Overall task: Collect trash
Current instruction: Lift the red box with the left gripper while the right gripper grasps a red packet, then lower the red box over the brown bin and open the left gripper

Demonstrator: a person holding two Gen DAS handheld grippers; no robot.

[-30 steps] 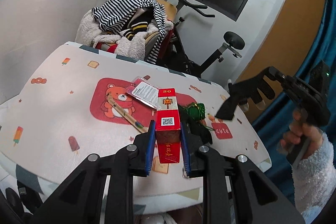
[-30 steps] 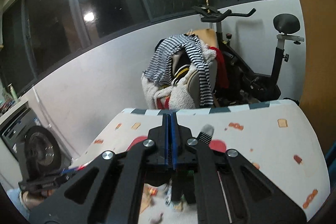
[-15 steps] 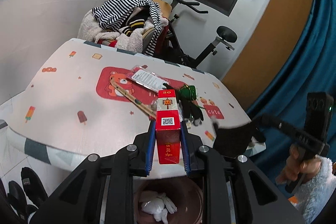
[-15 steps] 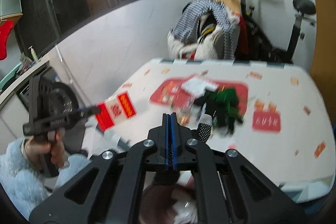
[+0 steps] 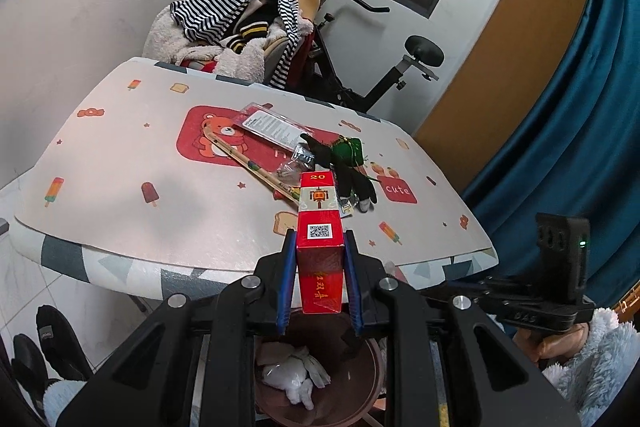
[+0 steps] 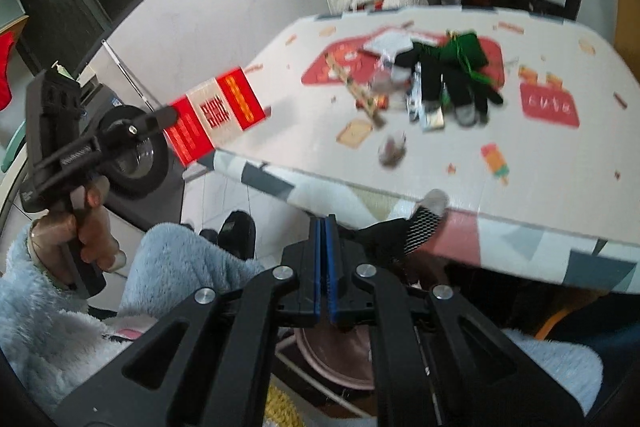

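Below, two held grippers over a bin (image 5: 320, 383) at the near table (image 5: 120, 187) edge, one with a red box (image 5: 320, 247).

Left gripper (image 5: 320, 283): its blue pads clamp the red box by its sides, upright, right above the bin; in the right wrist view the same box (image 6: 214, 115) shows left of the table (image 6: 540, 187), past its edge. Right gripper (image 6: 322, 267): jaws pressed together on a dark sock (image 6: 416, 231) with a grey toe, which trails right from between them over the bin (image 6: 340, 351). Bin: brown, round, on the floor just under the near table edge; it contains crumpled white paper (image 5: 296, 375). Table top, far side: a black sock (image 5: 352, 175), a green packet (image 5: 350, 149), a clear package (image 5: 272, 125) and chopsticks (image 5: 252, 165), close together.
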